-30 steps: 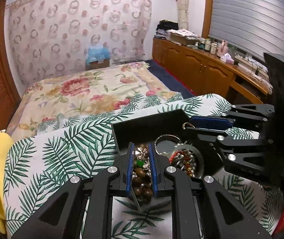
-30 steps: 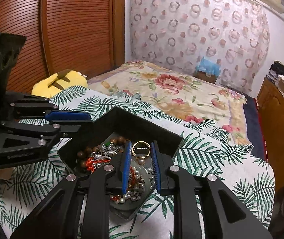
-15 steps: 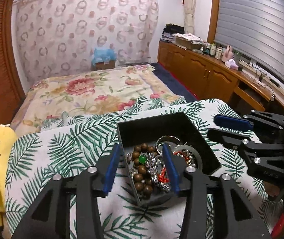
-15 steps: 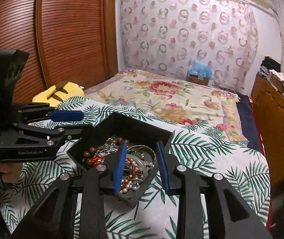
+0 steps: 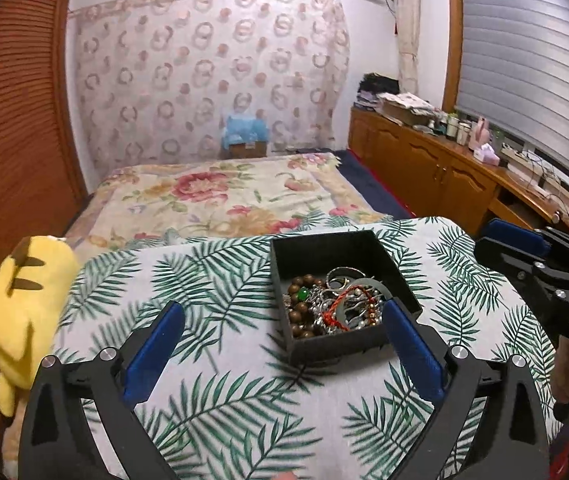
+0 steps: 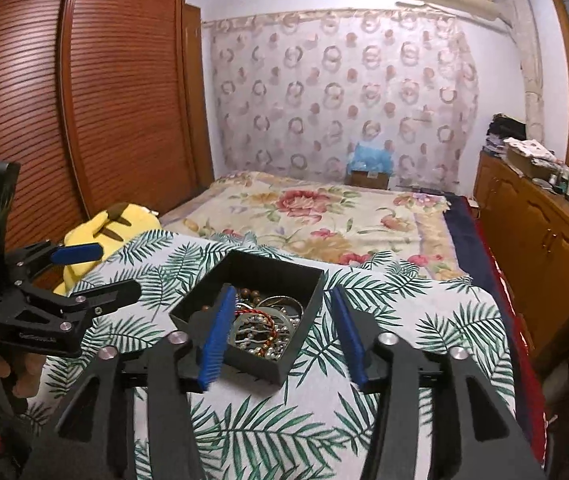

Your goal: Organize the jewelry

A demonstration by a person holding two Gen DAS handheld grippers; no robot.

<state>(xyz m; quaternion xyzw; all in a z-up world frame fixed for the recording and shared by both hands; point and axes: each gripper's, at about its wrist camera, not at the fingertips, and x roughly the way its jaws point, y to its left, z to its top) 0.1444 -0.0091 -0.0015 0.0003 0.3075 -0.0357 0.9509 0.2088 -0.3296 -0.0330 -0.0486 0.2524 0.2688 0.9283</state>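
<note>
A black open box (image 5: 388,260) stands on the palm-leaf cloth and holds a tangle of jewelry (image 5: 332,304): brown wooden beads, a green stone, silver bangles, red cord and pearls. In the right wrist view the box (image 6: 308,312) shows the same pile (image 6: 264,328). My left gripper (image 5: 284,320) is open and empty, held back above the cloth in front of the box. My right gripper (image 6: 282,308) is open and empty, its jaws standing either side of the box from above. Each gripper shows in the other's view: the right one (image 5: 524,252) and the left one (image 6: 96,272).
A yellow plush toy (image 5: 24,304) lies at the cloth's left edge. A floral bedspread (image 5: 220,196) stretches behind. A wooden cabinet (image 5: 444,172) with clutter runs along the right wall. Brown louvred wardrobe doors (image 6: 84,100) stand on the left.
Both grippers opened, let go of the jewelry into the box and drew back and up from it. The gold ring once between my right jaws is no longer held.
</note>
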